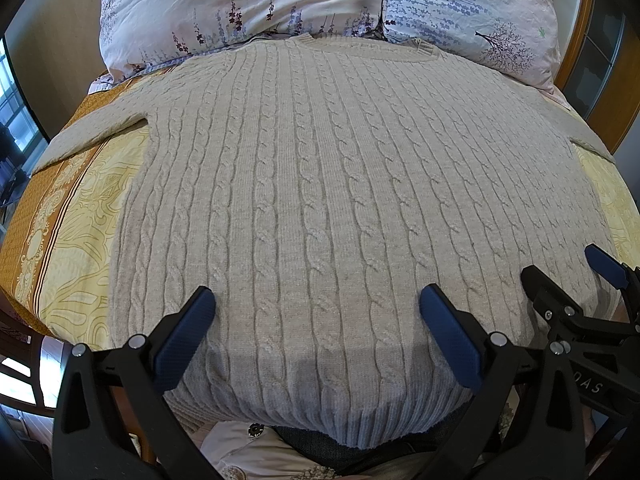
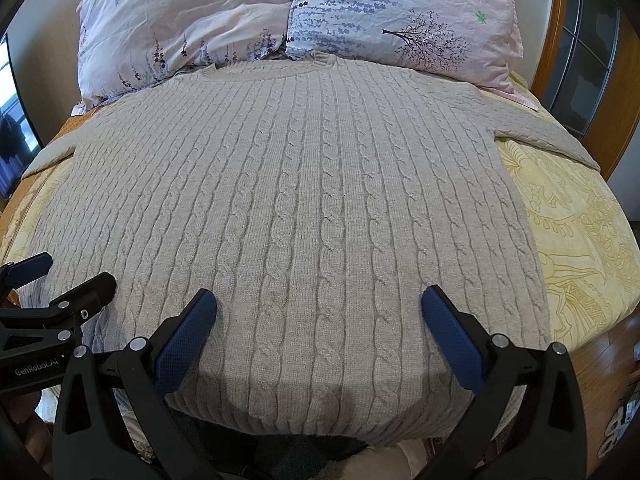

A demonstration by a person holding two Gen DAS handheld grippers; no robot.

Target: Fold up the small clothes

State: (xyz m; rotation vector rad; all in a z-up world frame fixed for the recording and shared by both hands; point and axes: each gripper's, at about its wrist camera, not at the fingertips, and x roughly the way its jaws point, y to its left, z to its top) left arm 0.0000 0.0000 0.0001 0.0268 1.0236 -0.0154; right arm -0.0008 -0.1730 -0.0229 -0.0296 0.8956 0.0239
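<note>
Left wrist view: a beige cable-knit sweater (image 1: 320,184) lies spread flat on a bed with a yellow patterned sheet (image 1: 80,216), collar at 12 o'clock against two floral pillows (image 1: 248,4), hem at 6 o'clock hanging over the near edge. The left gripper (image 1: 318,308) sits low over the hem with its blue-padded fingers (image 1: 188,332) wide apart, nothing between them. At 3 o'clock the right gripper (image 1: 576,280) enters, cut off by the frame — its fingers look spread too. One sleeve runs off toward 9 o'clock, the other toward 2 o'clock, both ends out of sight. Below the hem, a pale garment with a snap button (image 1: 254,430) is half hidden; what it is cannot be told.

Right wrist view: the same sweater (image 2: 312,200) fills the middle, collar at 12 o'clock touching the pillows (image 2: 400,12). The right gripper (image 2: 319,308) hovers above the hem, fingers (image 2: 452,336) parted and holding nothing. The left gripper (image 2: 60,276) shows at 9 o'clock, partly cropped. Bare sheet (image 2: 580,240) appears at 3 o'clock — a wooden bed frame (image 2: 560,40) stands beyond it at 2 o'clock.
</note>
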